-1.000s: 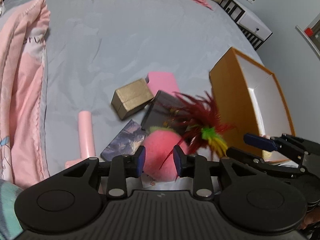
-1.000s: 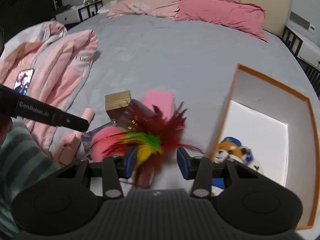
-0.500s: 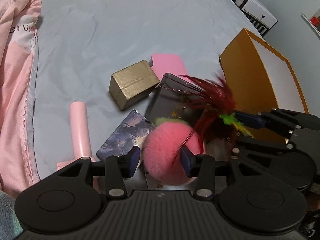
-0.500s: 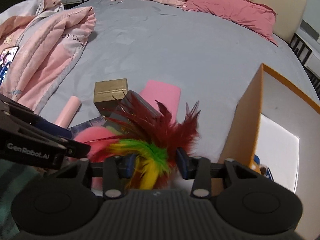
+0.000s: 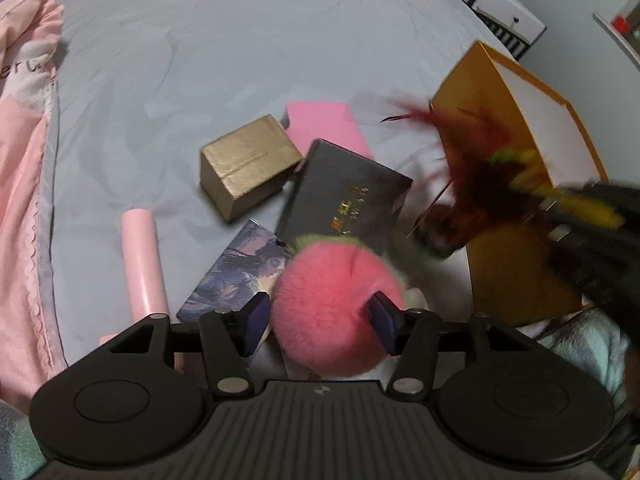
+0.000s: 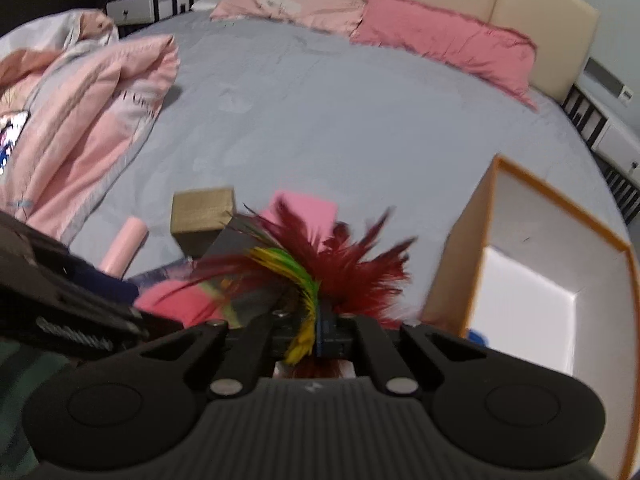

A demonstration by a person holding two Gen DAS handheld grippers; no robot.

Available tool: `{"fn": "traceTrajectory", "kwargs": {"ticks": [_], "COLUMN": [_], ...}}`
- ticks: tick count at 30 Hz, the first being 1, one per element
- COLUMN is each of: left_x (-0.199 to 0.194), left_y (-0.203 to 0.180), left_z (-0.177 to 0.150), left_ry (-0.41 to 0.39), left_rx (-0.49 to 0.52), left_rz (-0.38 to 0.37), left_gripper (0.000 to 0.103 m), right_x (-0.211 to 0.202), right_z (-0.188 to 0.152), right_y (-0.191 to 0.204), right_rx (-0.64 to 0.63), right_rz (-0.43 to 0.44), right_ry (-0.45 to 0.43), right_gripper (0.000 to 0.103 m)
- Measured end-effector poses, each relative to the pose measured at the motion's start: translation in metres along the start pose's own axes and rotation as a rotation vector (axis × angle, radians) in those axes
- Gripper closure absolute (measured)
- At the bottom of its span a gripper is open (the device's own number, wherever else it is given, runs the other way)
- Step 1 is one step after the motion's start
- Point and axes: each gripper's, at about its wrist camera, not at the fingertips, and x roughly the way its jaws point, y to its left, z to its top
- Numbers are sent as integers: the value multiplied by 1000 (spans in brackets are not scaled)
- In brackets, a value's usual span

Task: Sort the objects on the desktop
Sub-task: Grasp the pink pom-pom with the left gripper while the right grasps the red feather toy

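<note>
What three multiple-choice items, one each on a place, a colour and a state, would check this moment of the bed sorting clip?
1. Where does the gold box lie?
A. inside the orange box
B. on the grey bedsheet beside the black box
C. on the pillows

2. What colour is the fluffy ball between the left gripper fingers?
A. pink
B. blue
C. white

3. How is the right gripper?
A. wide open and empty
B. out of view
C. shut on the feather toy

Answers:
1 B: it sits on the grey bedsheet, next to the black box, outside the orange box.
2 A: the ball is pink; the left jaws are opening around it.
3 C: the jaws meet on the feather bases.
</note>
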Motion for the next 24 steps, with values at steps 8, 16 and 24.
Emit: {"fn": "traceTrajectory", "kwargs": {"ticks": [8, 16, 24], "left_x": [20, 23, 11], "left_y": [-12, -9, -1], "left_z": [-7, -12, -13], "left_ry": [27, 9, -31], "left_rx": [14, 0, -45], "left_rz": [12, -8, -28], "left_gripper": [46, 55, 57], "right_x": [-42, -86, -109], "right_z": [10, 12, -4], "right_y": [-26, -57, -87], "right_rx": [85, 166, 232], "right_rz": [18, 6, -92], "right_ry": [-69, -156, -170], "right_gripper": [102, 102, 102]}}
